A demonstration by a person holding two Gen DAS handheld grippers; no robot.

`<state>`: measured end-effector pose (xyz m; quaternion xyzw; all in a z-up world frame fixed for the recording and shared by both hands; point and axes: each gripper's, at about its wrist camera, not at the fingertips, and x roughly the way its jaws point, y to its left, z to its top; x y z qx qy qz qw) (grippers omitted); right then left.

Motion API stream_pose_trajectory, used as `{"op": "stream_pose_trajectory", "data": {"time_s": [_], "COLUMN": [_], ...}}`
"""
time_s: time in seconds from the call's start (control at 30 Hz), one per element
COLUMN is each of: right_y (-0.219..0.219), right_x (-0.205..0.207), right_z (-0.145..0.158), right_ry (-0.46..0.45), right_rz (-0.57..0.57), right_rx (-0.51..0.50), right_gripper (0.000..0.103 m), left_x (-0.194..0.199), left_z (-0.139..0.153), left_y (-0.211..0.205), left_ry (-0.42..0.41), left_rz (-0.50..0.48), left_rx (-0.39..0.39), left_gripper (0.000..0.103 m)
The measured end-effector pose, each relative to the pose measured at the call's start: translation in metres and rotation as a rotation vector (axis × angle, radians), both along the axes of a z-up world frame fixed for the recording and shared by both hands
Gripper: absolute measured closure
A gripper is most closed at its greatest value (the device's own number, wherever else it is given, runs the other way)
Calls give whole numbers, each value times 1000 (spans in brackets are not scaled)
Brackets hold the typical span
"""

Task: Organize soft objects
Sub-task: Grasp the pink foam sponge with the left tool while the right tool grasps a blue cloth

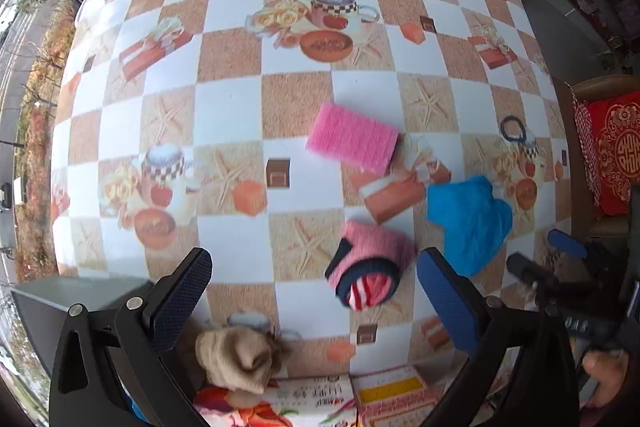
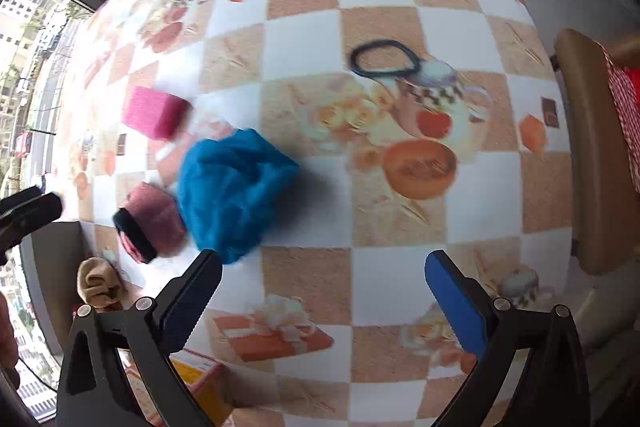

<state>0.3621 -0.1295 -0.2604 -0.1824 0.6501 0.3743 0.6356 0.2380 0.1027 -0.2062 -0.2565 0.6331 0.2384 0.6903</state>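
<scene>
Table (image 1: 224,115) with checkered cloth bearing a pink sponge (image 1: 354,139), blue cloth (image 1: 472,223), rolled pink sock (image 1: 370,275), beige sock (image 1: 240,357) and black hair tie (image 2: 386,59). Left gripper (image 1: 314,301) and right gripper (image 2: 322,293) both hover wide open, holding nothing.

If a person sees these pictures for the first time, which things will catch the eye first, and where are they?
The bright blue cloth lies crumpled near the middle of the checkered table. Just left of it sits a rolled pink sock with a dark cuff, and beyond them a pink sponge. A black hair tie lies apart on the far right, and a beige sock sits at the near edge; both grippers, left and right, are open and empty.
</scene>
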Motion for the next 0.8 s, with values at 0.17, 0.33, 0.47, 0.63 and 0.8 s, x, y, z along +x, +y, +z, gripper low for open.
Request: {"op": "stream_pose_trajectory", "data": {"time_s": [0.17,0.33,0.47,0.63,0.8], "right_y": [53,77,79,87,101], "right_x": [-20,-26,-24,-26,-30], "right_z": [2,-21,-38,-46,-55], "right_ry": [-43,-90,-96,-137,-139], "right_rz": [116,133,117,114,109], "right_rx": [6,-46,-80,-107,-134], "right_gripper": [1,1,1,1,0], "left_x": [45,67,72,72,73], "left_z": [-32,-65,-86,-97,-98], "left_y": [10,12,12,14,13], "left_ry": [1,13,42,36,16], "left_rz": [-39,-69,-86,-104,-119], "left_rx": [41,50,41,47,60], "left_gripper": [0,0,0,0,0]}}
